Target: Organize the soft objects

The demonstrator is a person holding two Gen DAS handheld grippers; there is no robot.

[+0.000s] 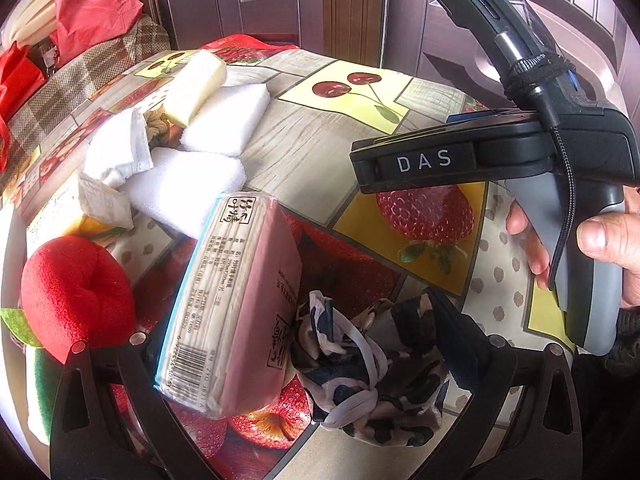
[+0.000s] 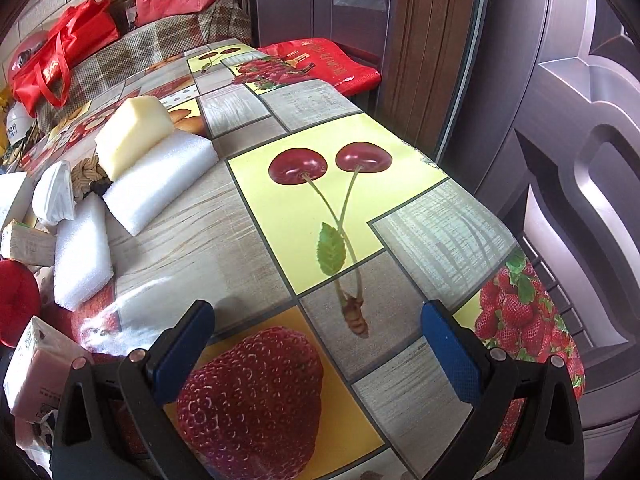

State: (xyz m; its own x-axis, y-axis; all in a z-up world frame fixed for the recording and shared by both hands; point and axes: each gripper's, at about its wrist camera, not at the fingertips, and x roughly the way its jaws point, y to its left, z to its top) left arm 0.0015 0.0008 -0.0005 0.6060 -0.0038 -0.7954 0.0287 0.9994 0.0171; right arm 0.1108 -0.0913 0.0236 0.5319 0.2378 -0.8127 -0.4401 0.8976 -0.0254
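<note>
Between the spread fingers of the left gripper, two things side by side: pink tissue pack on the left, long axis running straight away along the fingers and tipped up on one edge; camouflage cloth crumpled on the right, close against the right-hand pad. Actual contact with either pad hard to call from here, possibly just brushing. Over to the right gripper: wide apart too, pinching nothing, hanging above bare fruit-print table, well apart from the pile, everything soft lying off to its left. Left hand clearly the nearer one for the next pick. Moving outward and counting: one red plush fruit just left of the pink pack, a second tissue pack behind it, one white folded cloth, two white foam blocks, one yellow sponge leaning on the farther block, one rope knot tucked in between.
</note>
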